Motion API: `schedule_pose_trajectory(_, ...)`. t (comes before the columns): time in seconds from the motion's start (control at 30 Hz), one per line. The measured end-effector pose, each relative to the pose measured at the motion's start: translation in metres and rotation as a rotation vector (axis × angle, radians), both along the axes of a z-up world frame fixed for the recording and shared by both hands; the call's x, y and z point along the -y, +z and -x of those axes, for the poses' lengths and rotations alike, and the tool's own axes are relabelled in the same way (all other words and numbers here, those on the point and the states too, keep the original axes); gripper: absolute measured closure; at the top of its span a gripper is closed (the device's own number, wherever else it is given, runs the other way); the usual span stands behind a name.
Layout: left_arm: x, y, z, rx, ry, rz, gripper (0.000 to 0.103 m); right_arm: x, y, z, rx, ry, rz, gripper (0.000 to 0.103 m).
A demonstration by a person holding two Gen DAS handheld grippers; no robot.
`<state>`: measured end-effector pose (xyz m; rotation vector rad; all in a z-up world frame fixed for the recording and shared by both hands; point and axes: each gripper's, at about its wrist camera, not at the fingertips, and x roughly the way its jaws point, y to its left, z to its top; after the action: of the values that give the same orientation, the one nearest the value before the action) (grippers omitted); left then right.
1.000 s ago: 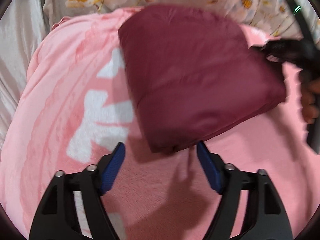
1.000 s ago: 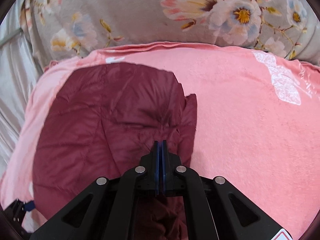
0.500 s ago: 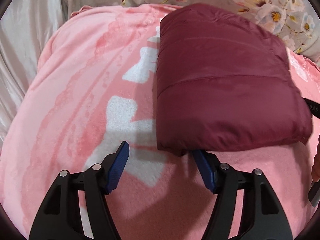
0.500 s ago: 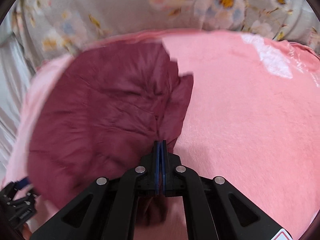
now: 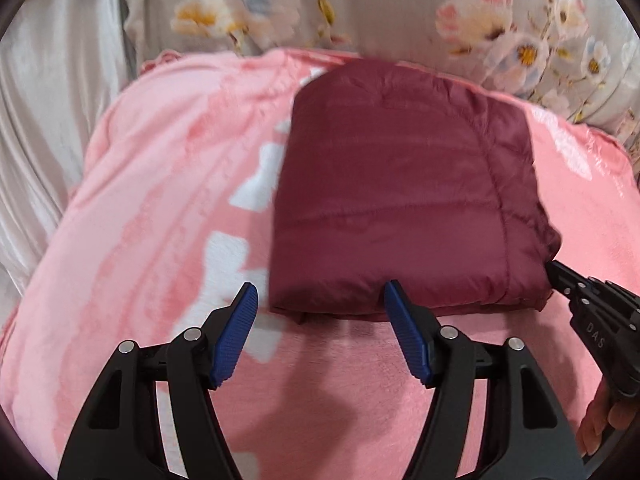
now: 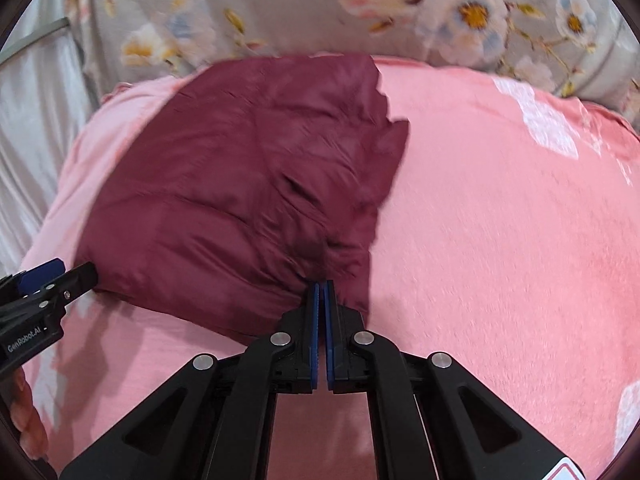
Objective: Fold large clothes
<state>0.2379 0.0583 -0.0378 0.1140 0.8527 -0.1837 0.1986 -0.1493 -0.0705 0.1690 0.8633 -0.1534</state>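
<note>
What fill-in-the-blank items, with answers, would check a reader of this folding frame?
1. The folded jacket is dark ____ in colour.
2. It lies on a ____ blanket.
3. The right gripper is shut on the jacket's ____.
4. The left gripper has its jaws ____.

Answers: red; pink; edge; open

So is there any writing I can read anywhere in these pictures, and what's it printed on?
"GenRobot.AI": white letters on the black body of the left gripper, seen at the left edge of the right wrist view.
"DAS": pale letters on the black body of the right gripper, at the right edge of the left wrist view; it may be cut short.
A red-edged sticker at the right wrist view's bottom corner: cropped, unreadable.
</note>
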Motion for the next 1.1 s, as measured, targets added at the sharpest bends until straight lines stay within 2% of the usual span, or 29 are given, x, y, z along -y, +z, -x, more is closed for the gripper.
schedule_pose_trajectory(0.1, 0.002, -0.01, -0.004, -0.014, 0.01, 0.001, 0.04, 0.002, 0.002, 0.01, 0.027, -0.004, -0.018, 0.101)
schedule_pose_trajectory(0.27, 0.003, -0.011, 0.003, 0.009, 0.026, 0.003, 0.039, -0.013, 0.016, 0.038, 0.093, -0.008, 0.028, 0.099)
schedule_pose_trajectory(0.33, 0.004, -0.01, 0.006, 0.016, 0.028, 0.008, 0.039, -0.018, 0.019, 0.05, 0.105, 0.0, 0.031, 0.095)
schedule_pose_trajectory(0.47, 0.008, -0.013, 0.023, 0.031, 0.021, 0.024, 0.034, -0.033, 0.016, 0.074, 0.114, 0.0, 0.074, 0.087)
schedule_pose_trajectory(0.53, 0.011, -0.017, 0.037, 0.06, 0.021, 0.022, 0.031, -0.038, 0.012, 0.081, 0.112, -0.001, 0.109, 0.078)
schedule_pose_trajectory(0.77, 0.021, -0.03, 0.068, 0.105, 0.019, -0.001, 0.03, -0.041, 0.003, 0.105, 0.11, -0.042, 0.109, 0.072)
schedule_pose_trajectory(0.87, 0.022, -0.024, 0.076, 0.164, 0.041, -0.022, 0.03, -0.039, 0.0, 0.108, 0.106, -0.064, 0.108, 0.071)
schedule_pose_trajectory(1.1, 0.025, -0.027, 0.077, 0.163, 0.052, -0.039, 0.029, -0.04, -0.004, 0.105, 0.087, -0.061, 0.12, 0.071)
